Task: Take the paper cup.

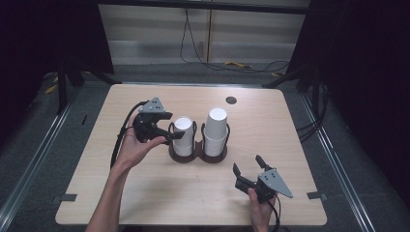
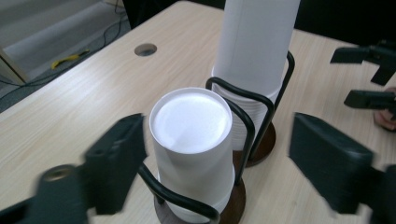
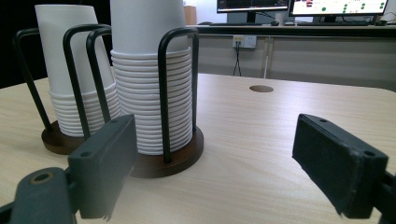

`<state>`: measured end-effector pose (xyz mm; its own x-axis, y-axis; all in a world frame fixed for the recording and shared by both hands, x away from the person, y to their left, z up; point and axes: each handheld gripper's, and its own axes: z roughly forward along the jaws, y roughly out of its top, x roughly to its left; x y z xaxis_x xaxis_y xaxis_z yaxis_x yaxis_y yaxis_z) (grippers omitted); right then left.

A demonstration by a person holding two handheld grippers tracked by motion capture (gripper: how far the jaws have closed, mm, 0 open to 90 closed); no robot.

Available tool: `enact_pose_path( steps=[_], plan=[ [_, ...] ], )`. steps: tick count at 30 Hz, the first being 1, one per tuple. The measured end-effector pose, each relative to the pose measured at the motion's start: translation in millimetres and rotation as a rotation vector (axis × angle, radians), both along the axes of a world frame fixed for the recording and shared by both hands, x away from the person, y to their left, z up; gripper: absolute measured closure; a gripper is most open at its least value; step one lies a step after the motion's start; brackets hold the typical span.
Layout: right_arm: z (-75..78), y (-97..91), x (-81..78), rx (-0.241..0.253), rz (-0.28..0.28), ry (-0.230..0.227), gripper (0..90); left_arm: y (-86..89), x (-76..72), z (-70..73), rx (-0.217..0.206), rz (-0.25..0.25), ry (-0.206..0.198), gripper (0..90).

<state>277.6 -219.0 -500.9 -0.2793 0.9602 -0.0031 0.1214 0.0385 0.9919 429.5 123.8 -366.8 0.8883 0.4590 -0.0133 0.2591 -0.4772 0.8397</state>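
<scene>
Two stacks stand upright; left tongs (image 1: 178, 137) straddle the shorter cup stack (image 1: 183, 135) at frame centre, pads not pressing — right tongs (image 1: 247, 166) gape, lower right.

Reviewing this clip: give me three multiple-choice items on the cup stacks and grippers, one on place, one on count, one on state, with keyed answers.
1. Where is the left gripper?
A. at the shorter cup stack
B. by the table's cable hole
C. off the table

2. How many stacks of white paper cups stand in the black wire cup holder?
A. one
B. two
C. four

3. How do the right gripper's jaws stand?
A. shut on a cup
B. shut on nothing
C. open, nothing between them

Answers: 1 A, the left gripper view shows its jaws on either side of that stack; 2 B, the shorter stack stands beside the taller cup stack; 3 C, the right gripper view shows bare table between its pads.
</scene>
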Motion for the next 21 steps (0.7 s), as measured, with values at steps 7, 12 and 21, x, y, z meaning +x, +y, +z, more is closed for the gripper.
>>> enact_pose_path(
  steps=[7,12,21],
  plan=[
    [-0.1,-0.3,-0.1,0.001,0.0,-0.004,13.8,-4.3,6.2,6.4,0.041,-0.012,0.01,22.5],
    [0.0,0.0,-0.1,0.0,0.001,0.0,13.8,-7.5,13.2,9.8,0.1,-0.031,0.042,23.1],
    [0.1,-0.2,0.1,0.0,0.002,0.002,13.8,-18.1,22.6,16.7,0.17,-0.048,0.055,25.2]
  ],
)
